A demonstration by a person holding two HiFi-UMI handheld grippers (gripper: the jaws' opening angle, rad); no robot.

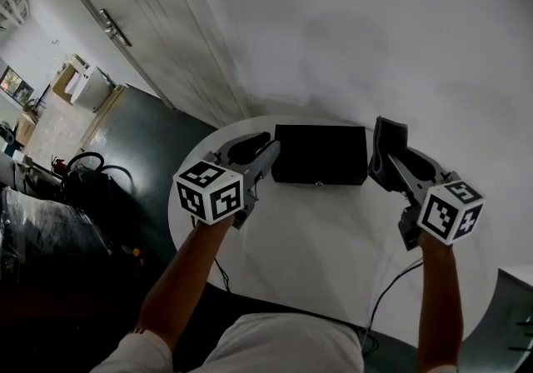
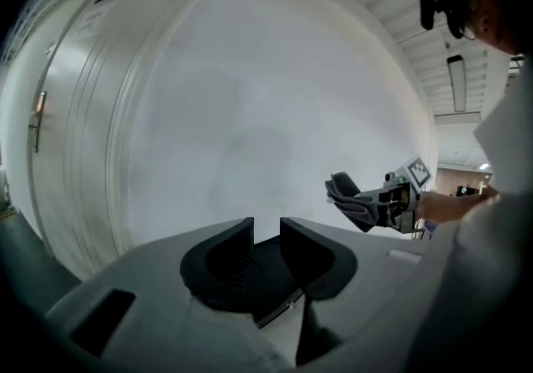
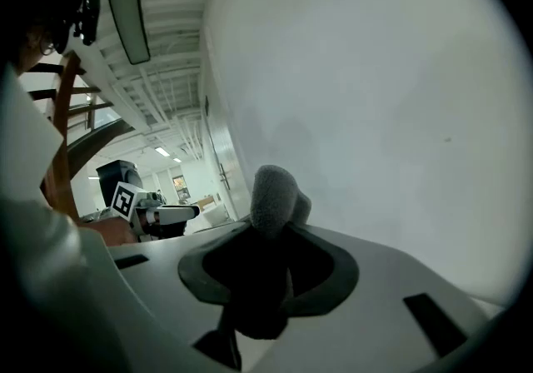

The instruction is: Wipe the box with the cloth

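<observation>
Box [image 1: 321, 153]: black, low and flat, lay at the far side of the round white table [image 1: 333, 246], close to the wall. Nothing rested on it.

Left gripper [image 1: 263, 155]: hovered just beside the box's left end, clear of the table and pointing nearly level at the wall. Its jaws stood a narrow gap apart with nothing between the pads. The box showed only beyond and below them.

Right gripper [image 1: 386, 165]: hung by the box's right end, also off the surface. Its jaws were clamped on the cloth [image 1: 391, 138], a grey wad that stuck out past the tips.

Judgement: the wipe looked not yet begun, since the cloth was clear of the box.

- The right gripper would need to tip down so that the wad, not the hard tips, met the lid.
- The left jaws could steady the box at its left end, because it might skid on the smooth table.
- Long overlapping strokes along the lid, then along the sides, would suit.
- The wad was bunched, so its contact patch would be small.
- Light pressure should keep the cloth from dragging out of the jaws.
</observation>
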